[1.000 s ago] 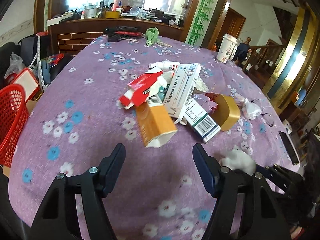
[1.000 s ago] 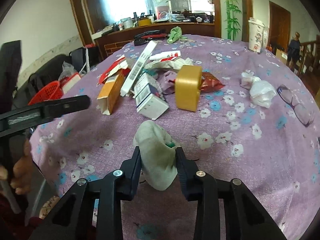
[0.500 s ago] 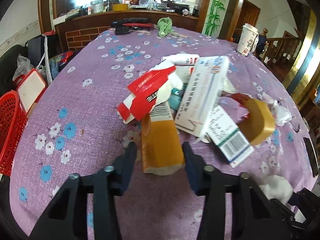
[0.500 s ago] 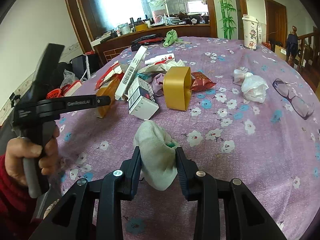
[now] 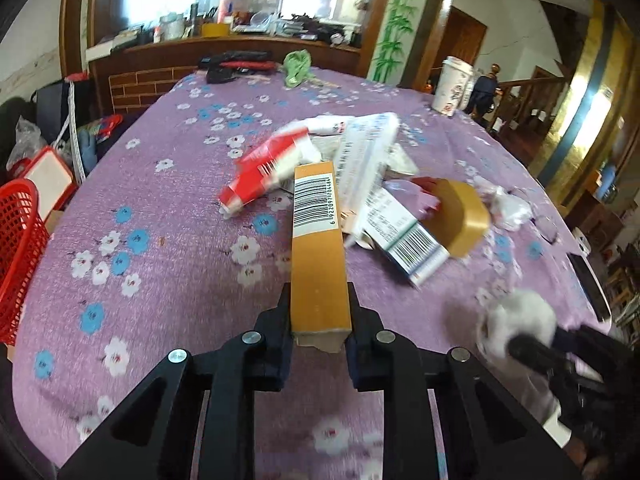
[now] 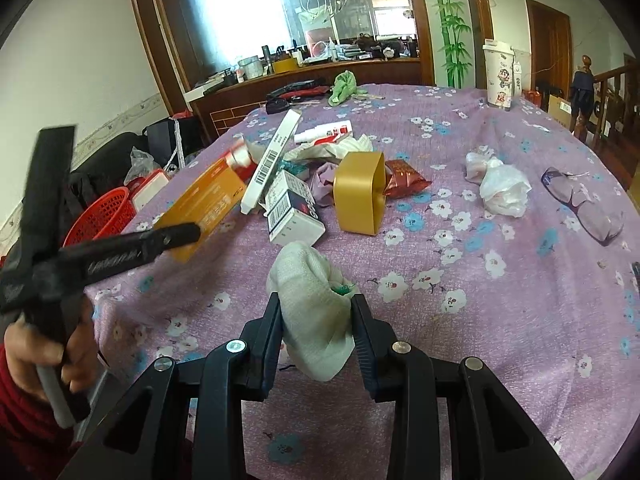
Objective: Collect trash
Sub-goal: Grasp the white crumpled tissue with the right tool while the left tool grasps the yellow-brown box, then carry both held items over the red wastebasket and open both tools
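Trash pile point(image 5: 360, 200) sits mid-table, at 12 o'clock from your left gripper point(image 5: 320, 312). Its jaws are closing on the orange carton point(image 5: 318, 264), with the pads flat against both long sides near the open end. That carton is tilted up off the purple floral table point(image 5: 160, 240), barcode end pointing at the pile.

Right gripper point(image 6: 316, 320) has its jaws clamped on a white cloth wad point(image 6: 312, 308), held just above the table.

Advice for this step:
- Finish the squeeze before you lift. The carton is hollow card and I'd expect it to crush or twist if you yank early.
- The grip is at the tail end, so the long end will lever down. Keep the wrist level and move slowly.
- Lift straight out toward 6 o'clock. The white box point(image 5: 368, 160) and red pack point(image 5: 264, 176) lie just beside the carton's far tip and could drag along.
- Red basket point(image 5: 20, 248) is at 9 o'clock off the table edge, likely the bin. Swing left, clear of the rim, then release.
- Keep the right hand still meanwhile.
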`<action>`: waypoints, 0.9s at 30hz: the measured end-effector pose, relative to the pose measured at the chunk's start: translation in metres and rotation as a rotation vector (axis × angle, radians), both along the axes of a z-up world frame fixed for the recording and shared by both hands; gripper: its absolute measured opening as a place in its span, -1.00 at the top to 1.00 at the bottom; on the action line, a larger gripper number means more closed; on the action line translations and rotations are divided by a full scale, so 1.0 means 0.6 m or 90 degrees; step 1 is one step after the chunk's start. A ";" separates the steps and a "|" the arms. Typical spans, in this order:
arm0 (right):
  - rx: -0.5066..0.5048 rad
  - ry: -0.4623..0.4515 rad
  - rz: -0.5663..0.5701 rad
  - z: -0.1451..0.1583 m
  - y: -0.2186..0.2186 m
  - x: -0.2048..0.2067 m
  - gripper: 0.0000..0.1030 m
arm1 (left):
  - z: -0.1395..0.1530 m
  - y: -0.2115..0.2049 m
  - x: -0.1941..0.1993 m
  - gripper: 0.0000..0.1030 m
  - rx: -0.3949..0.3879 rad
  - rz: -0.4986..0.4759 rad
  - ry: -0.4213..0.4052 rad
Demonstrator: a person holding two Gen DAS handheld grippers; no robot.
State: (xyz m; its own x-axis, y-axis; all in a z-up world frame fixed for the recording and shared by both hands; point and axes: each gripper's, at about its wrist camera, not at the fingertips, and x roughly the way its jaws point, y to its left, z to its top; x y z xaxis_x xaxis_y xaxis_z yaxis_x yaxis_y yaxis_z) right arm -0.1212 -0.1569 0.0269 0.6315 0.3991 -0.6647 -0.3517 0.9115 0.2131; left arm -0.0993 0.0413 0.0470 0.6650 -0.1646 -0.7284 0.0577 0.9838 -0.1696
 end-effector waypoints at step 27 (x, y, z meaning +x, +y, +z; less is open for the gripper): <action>0.007 -0.023 0.060 0.064 0.065 0.014 0.31 | 0.060 0.056 -0.075 0.60 0.015 0.039 -0.080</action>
